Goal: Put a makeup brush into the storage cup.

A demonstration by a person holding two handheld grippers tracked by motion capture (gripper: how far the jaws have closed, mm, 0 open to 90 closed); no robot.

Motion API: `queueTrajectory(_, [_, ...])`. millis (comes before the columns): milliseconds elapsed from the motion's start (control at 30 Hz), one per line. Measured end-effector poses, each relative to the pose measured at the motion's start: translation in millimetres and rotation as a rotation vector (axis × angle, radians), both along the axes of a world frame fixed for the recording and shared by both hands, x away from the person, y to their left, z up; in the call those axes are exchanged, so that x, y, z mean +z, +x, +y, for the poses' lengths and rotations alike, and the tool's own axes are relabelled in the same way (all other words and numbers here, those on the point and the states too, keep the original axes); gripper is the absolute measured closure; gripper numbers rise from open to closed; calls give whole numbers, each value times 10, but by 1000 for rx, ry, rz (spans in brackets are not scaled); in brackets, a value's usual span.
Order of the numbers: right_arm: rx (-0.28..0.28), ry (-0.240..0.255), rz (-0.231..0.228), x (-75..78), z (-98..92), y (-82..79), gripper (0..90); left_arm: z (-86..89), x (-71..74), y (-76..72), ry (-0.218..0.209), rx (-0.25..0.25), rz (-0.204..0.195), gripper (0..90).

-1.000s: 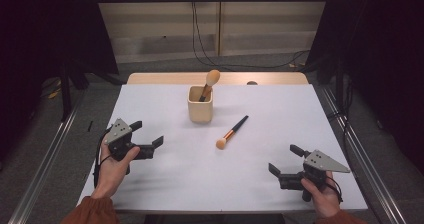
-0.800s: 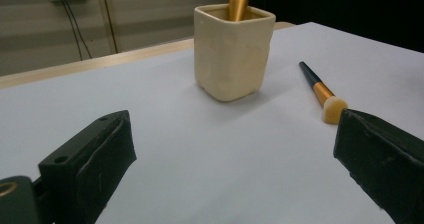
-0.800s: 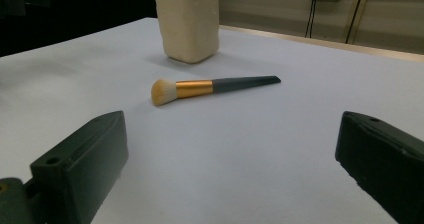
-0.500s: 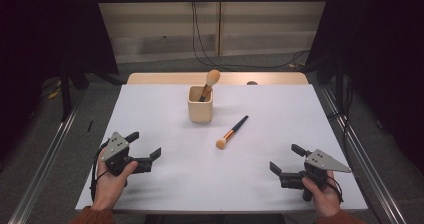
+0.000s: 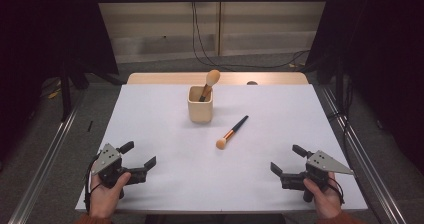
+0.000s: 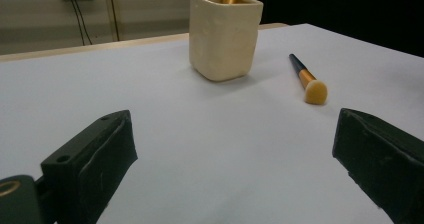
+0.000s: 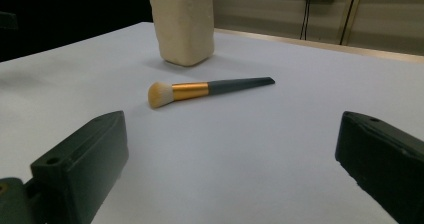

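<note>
A cream square cup (image 5: 200,104) (image 6: 224,34) (image 7: 184,28) stands mid-table with one makeup brush (image 5: 210,82) upright in it. A second makeup brush (image 5: 232,132) (image 6: 309,81) (image 7: 204,90) with a dark handle, gold ferrule and tan bristles lies flat just right of the cup. My left gripper (image 5: 138,156) (image 6: 235,169) rests open at the table's front left, jaws wide and empty. At the front right, my right gripper (image 5: 288,159) (image 7: 235,174) is likewise open and empty, facing the lying brush.
The white table top (image 5: 150,114) has a wooden strip (image 5: 165,78) along its far edge. Metal rails (image 5: 45,159) run down both sides, and cables (image 5: 210,39) hang at the back wall.
My left gripper has drawn back toward the front edge of the table and lowered. The right gripper and both brushes have stayed put.
</note>
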State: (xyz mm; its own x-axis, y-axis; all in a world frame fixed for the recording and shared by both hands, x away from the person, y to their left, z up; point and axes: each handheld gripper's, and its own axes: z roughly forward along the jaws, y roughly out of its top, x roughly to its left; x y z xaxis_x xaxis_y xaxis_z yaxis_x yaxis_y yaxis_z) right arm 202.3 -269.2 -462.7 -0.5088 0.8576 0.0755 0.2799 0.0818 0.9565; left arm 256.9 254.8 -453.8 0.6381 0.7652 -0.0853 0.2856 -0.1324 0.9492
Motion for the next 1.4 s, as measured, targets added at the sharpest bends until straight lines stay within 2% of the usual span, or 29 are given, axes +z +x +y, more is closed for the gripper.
queueTrajectory(200, [1,6,0,17,7,60,2,-15,0,-29,26,-11,-10,33])
queueTrajectory(367, [10,2,-5,35,26,104,1,-27,6,-37,29,-22,-7,33])
queueTrajectory(433, [18,10,-8,71,24,139,1,-29,0,-38,29,-21,-2,33])
queueTrajectory(467, [10,23,-28,133,2,173,2,-26,-12,-42,33,-20,7,33])
queueTrajectory(633, [16,32,-34,198,15,246,0,-23,-17,-51,33,-20,10,33])
queueTrajectory(667, [17,17,-25,207,37,288,3,-21,-15,-58,31,-18,10,33])
queueTrajectory(767, [23,19,-5,217,50,349,3,-1,9,-100,22,-11,-5,33])
queueTrajectory(900, [14,18,-9,258,65,457,13,23,7,-114,13,-6,-6,33])
queueTrajectory(1100, [55,8,9,365,162,698,14,15,6,-114,5,-6,-9,33])
queueTrajectory(1267, [73,3,8,403,232,813,14,17,2,-111,9,-5,-2,33])
queueTrajectory(1300, [89,-9,1,424,273,876,14,18,1,-108,9,-8,-2,33])
queueTrajectory(1367, [94,1,6,439,302,920,14,23,-8,-96,2,-15,2,33])
queueTrajectory(1400, [95,-12,3,453,322,951,14,22,-9,-94,2,-12,3,33])
